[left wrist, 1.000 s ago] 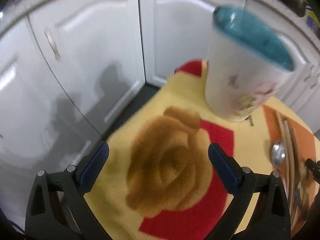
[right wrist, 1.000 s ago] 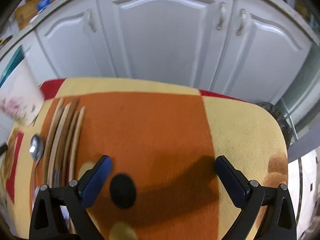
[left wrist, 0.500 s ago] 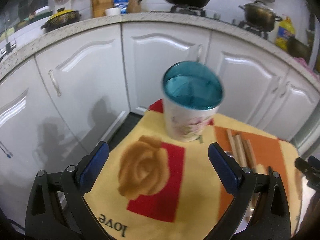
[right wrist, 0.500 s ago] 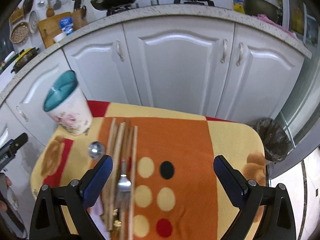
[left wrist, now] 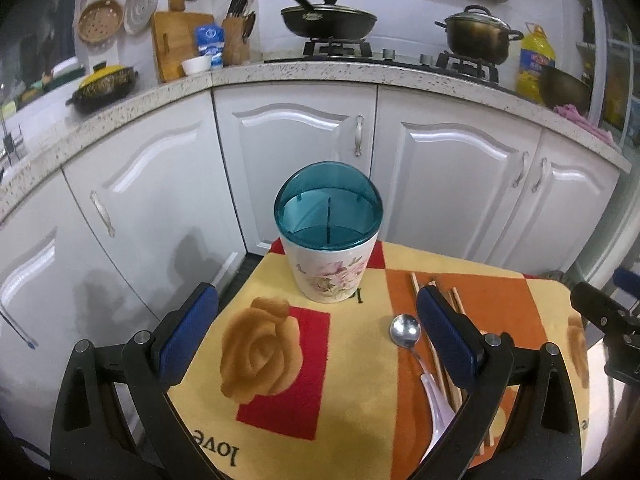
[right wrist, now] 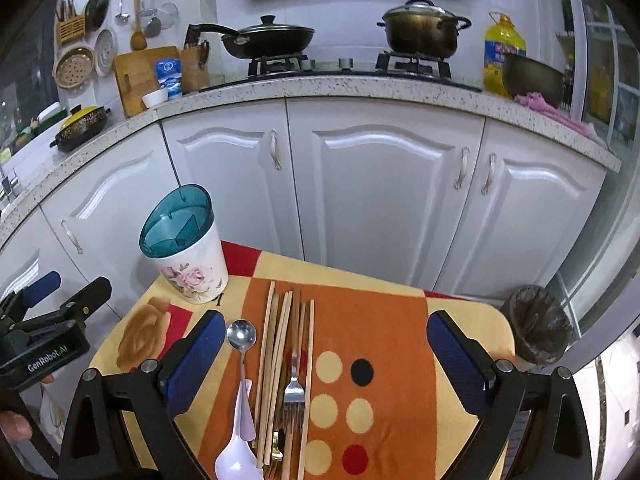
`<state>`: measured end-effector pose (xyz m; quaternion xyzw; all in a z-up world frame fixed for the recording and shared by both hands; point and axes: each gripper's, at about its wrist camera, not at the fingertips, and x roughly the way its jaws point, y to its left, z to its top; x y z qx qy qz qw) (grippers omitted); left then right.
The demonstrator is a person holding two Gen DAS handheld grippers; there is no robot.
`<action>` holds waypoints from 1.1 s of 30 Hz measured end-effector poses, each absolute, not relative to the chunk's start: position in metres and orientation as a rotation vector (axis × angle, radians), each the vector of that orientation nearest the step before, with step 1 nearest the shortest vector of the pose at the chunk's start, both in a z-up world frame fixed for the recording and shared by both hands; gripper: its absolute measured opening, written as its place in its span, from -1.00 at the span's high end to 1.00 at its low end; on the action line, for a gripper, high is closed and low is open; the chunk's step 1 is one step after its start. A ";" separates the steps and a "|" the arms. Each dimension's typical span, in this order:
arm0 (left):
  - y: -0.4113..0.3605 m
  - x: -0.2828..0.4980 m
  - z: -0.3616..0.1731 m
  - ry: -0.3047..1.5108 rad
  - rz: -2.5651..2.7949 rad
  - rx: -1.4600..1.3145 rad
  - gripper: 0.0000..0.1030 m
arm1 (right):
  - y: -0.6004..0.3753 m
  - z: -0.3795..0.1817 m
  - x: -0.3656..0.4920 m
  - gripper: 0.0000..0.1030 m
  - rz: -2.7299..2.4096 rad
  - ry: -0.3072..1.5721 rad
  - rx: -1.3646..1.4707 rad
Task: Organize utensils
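Observation:
A white floral utensil holder [left wrist: 331, 268] [right wrist: 189, 266] with a teal divided insert stands upright at the far left of the cloth-covered table [right wrist: 392, 332]. To its right lie a metal spoon [right wrist: 241, 338] [left wrist: 405, 330], several wooden chopsticks [right wrist: 276, 356] [left wrist: 434, 344], a metal fork [right wrist: 294, 392] and a pale plastic spoon [right wrist: 236, 460] [left wrist: 434, 404]. My left gripper [left wrist: 312, 328] hovers open above the table's near left part, short of the holder. My right gripper [right wrist: 324, 354] hangs open over the utensils, holding nothing.
White cabinet doors [right wrist: 380, 196] run behind the table under a speckled counter with a pan [right wrist: 268, 38], a pot [right wrist: 424, 30] and an oil bottle [right wrist: 502, 52]. A dark bin [right wrist: 536, 326] stands off the table's right edge. A hand [right wrist: 16, 426] holds the left gripper.
Both grippers have pulled back and risen from close over the cloth. The whole table, the holder and the kitchen counter have come into view. Both stay open.

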<state>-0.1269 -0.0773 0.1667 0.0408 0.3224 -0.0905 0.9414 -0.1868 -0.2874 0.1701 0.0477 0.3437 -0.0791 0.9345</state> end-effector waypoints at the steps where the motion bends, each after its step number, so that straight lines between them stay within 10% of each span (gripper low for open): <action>1: -0.080 -0.129 0.168 0.650 -0.192 0.088 -0.94 | -0.286 0.172 -0.187 -0.95 -0.164 0.698 0.087; 33: -0.083 -0.137 0.174 0.627 -0.231 0.045 -0.94 | -0.289 0.178 -0.186 -0.95 -0.182 0.696 0.078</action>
